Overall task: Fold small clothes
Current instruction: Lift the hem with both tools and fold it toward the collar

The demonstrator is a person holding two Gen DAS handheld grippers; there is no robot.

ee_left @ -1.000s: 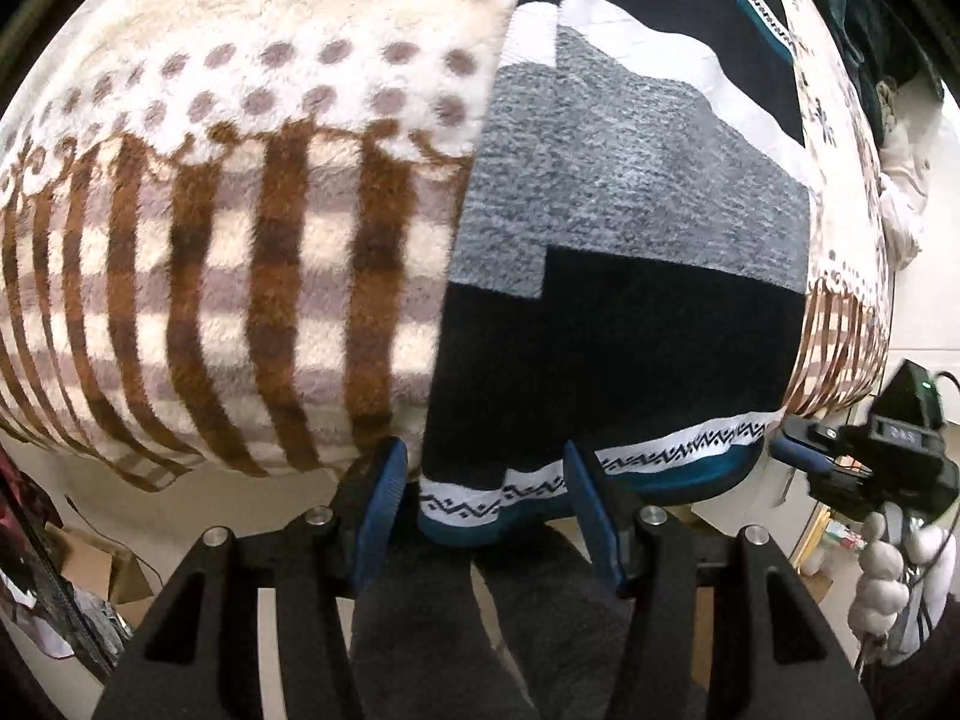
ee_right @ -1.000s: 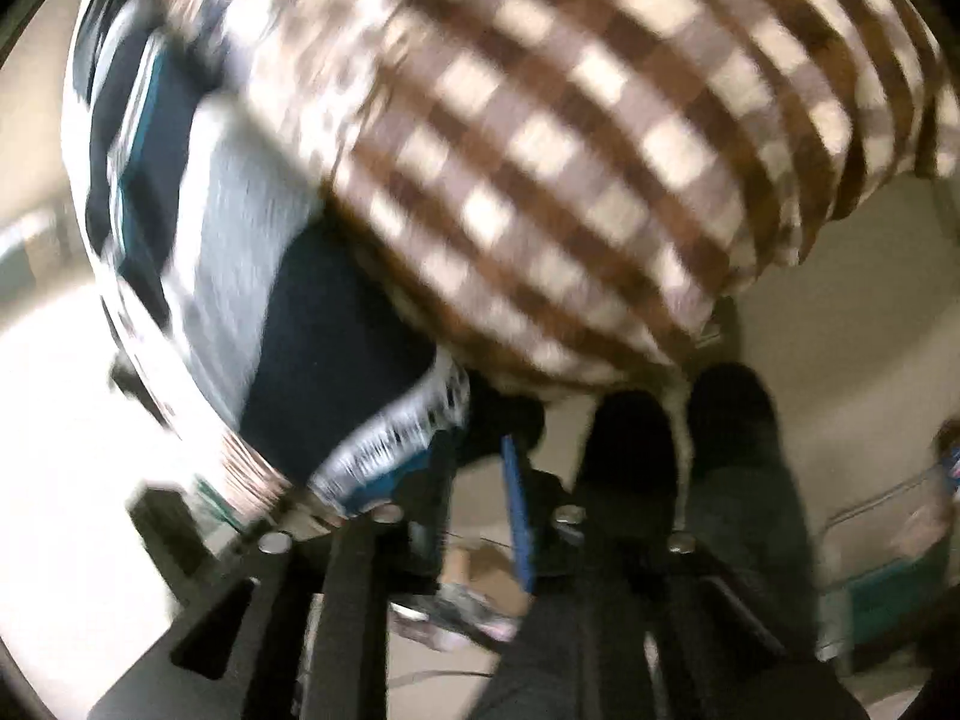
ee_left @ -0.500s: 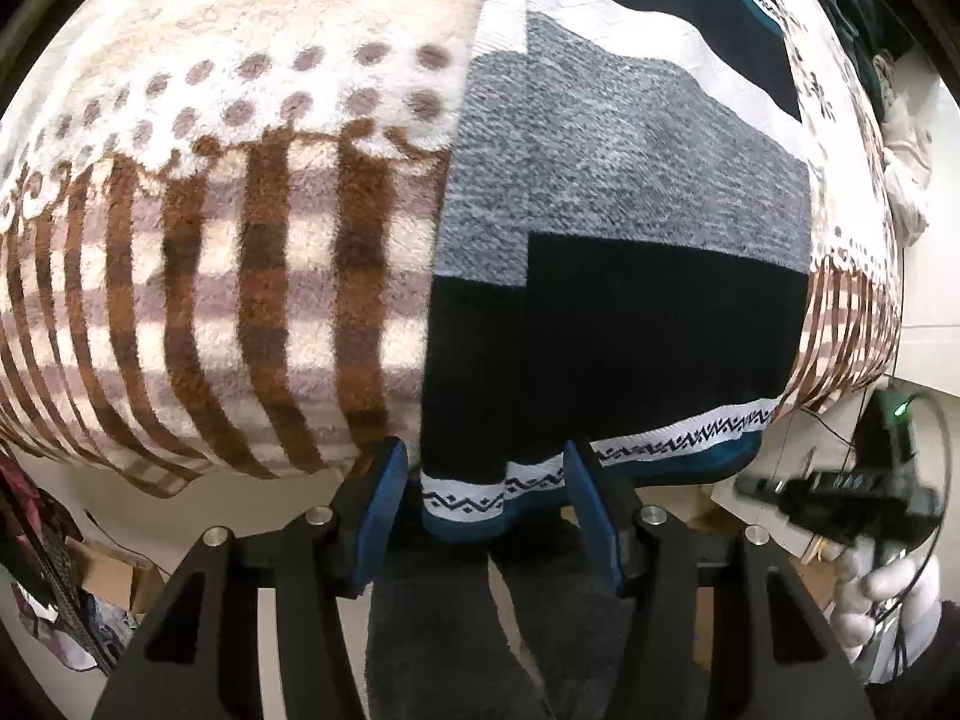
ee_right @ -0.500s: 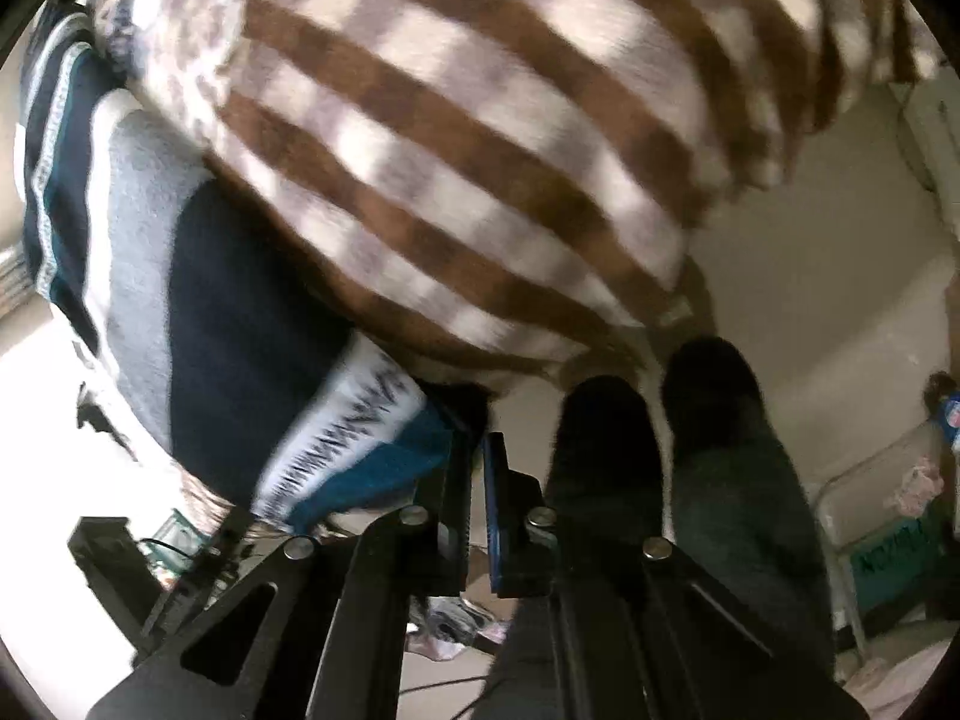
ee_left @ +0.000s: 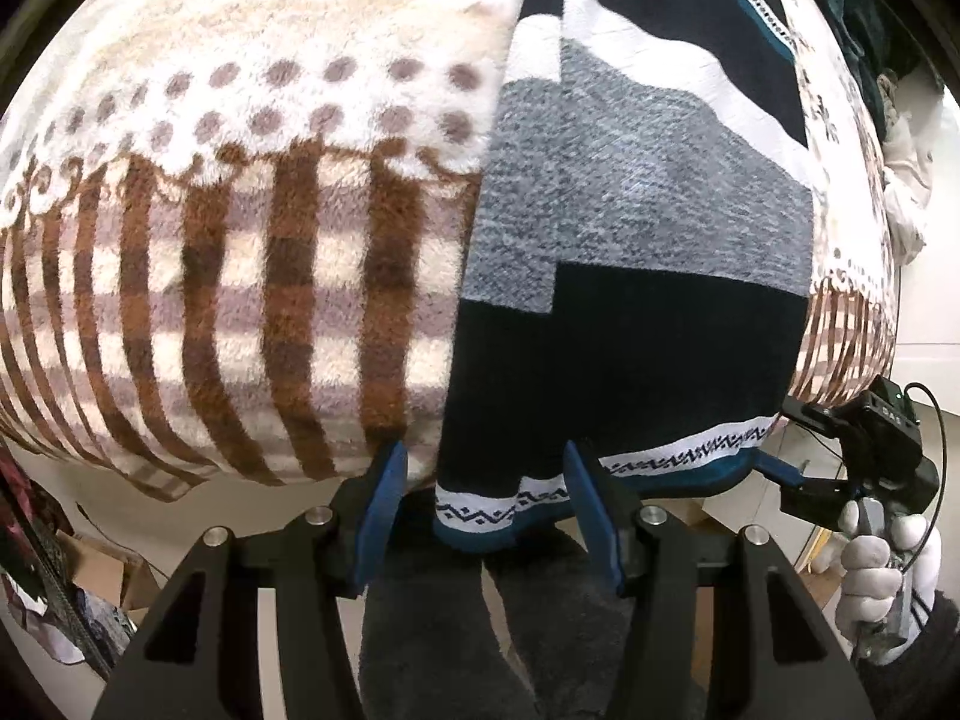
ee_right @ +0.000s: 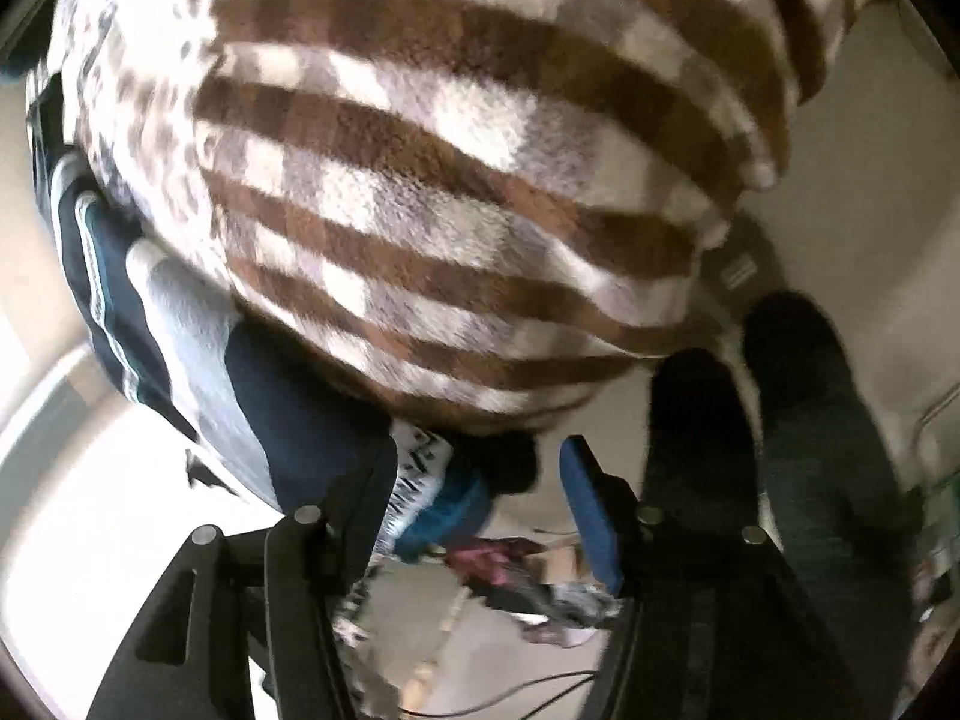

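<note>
A small knit garment point(ee_left: 630, 252) in navy, grey and white blocks, with a white zigzag band and teal hem, lies flat on a brown-and-cream plaid fleece blanket point(ee_left: 240, 252). Its hem hangs over the near edge. My left gripper point(ee_left: 480, 489) is open, its blue pads either side of the hem's left corner. My right gripper point(ee_right: 480, 480) is open, with the hem's right corner point(ee_right: 432, 492) between its fingers. In the left wrist view the right gripper point(ee_left: 780, 477) shows at that corner, held by a white-gloved hand.
The blanket point(ee_right: 450, 180) covers a raised surface whose near edge drops to a pale floor. My legs in dark trousers point(ee_left: 528, 630) stand below. Dark clothes point(ee_left: 852, 6) lie at the far right, and a cardboard box point(ee_left: 102, 570) sits on the floor at left.
My right gripper has opened from shut and now straddles the hem's right corner. The left gripper has stayed open at the left corner, with a small shift of view.
</note>
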